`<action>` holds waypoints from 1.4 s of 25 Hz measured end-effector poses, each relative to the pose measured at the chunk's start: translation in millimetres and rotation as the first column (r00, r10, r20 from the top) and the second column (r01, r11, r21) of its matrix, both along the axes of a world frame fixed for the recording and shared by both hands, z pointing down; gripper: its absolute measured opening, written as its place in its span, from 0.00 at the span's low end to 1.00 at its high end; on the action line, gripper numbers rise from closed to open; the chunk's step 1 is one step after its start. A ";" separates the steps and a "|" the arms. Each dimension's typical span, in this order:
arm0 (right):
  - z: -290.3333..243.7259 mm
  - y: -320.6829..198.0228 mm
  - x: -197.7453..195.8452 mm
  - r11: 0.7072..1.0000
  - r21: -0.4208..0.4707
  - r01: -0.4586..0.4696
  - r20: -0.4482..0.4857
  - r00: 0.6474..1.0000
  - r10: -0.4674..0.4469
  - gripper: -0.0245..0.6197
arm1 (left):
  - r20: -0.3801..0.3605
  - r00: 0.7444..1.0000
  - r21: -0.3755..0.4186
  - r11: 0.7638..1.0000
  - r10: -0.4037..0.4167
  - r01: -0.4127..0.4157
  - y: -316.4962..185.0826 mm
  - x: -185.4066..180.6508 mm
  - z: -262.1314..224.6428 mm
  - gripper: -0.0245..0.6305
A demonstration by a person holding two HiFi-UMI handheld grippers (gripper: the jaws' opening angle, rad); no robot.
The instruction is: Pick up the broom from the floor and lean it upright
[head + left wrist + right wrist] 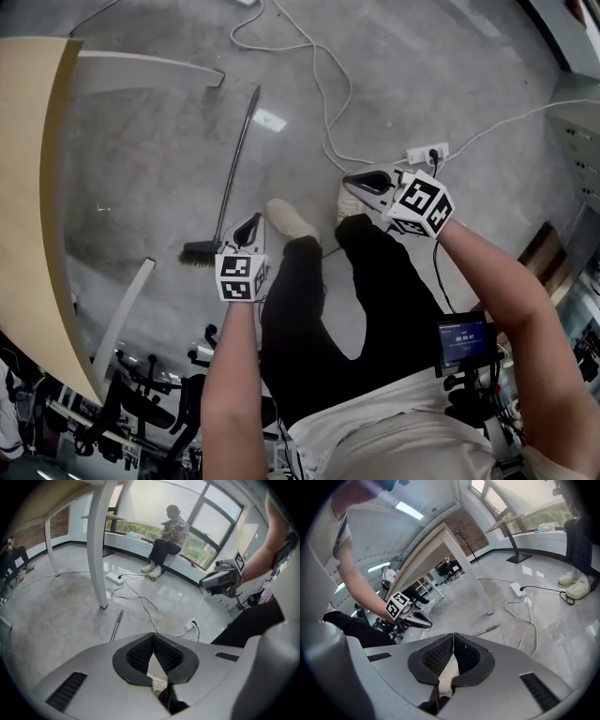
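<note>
Head view: a person stands on a grey concrete floor (141,159) with both arms lowered in front of the body and a gripper in each hand.
Broom location: the broom (234,173) lies flat on the floor. Its metal handle runs away from the person and its dark bristle head lies nearest them. It has not been lifted.
Left gripper: the left gripper (248,225) points steeply down, near the bristle end of the broom but apart from it.
Left fingers: pressed together with nothing between them. They must spread before the handle can be taken.
Right gripper: the right gripper (358,180) hangs over the person's shoes (289,218), well apart from the broom and tilted less steeply.
Right fingers: tips pressed together and empty.
Reason for posture: judged as an approach. The left side is the closer one to the broom, so it is the likelier one to make the pickup.
Handle in gripper views: the left gripper view shows the slim rod beyond the left fingers. The right gripper view shows its far end on the floor.
Obstructions: a white cable (323,94) and a power strip (427,152) lie past the handle tip. A raised handle could snag them.
Candidate support: the white leg (99,550) of the wooden counter (33,187) stands near the broom and could serve as a prop.
Handling note: the handle is thin and smooth, so a grip near the head would probably tip less.
</note>
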State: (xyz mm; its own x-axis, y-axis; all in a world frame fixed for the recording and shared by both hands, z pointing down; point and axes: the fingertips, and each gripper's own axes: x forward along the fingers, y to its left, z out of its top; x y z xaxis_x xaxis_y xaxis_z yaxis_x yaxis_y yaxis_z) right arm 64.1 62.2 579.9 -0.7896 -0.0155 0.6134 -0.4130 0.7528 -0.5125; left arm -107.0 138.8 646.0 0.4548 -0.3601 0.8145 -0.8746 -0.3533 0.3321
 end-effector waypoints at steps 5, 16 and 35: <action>87.3 -39.6 9.4 0.997 0.038 0.061 -0.010 0.998 -0.061 0.06 | 0.063 0.997 -0.039 0.998 0.054 -0.052 -35.5 -11.6 105.8 0.05; 192.0 -76.7 15.3 0.995 0.077 0.061 -0.005 0.998 -0.061 0.06 | 0.216 0.965 -0.076 0.988 0.149 -0.135 -104.8 -24.6 248.7 0.05; 270.8 -104.4 68.5 0.995 0.099 0.021 -0.100 0.995 -0.012 0.06 | 0.427 0.887 -0.249 0.966 0.174 -0.070 -155.3 -74.4 403.4 0.19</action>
State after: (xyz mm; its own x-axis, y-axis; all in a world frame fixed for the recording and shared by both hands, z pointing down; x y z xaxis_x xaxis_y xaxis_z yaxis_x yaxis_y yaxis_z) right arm 132.6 -42.2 850.7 -0.7259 -0.0683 0.6844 -0.4450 0.8054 -0.3916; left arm -181.4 -16.5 1049.4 0.0575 -0.1134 0.9919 -0.9027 -0.4302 0.0031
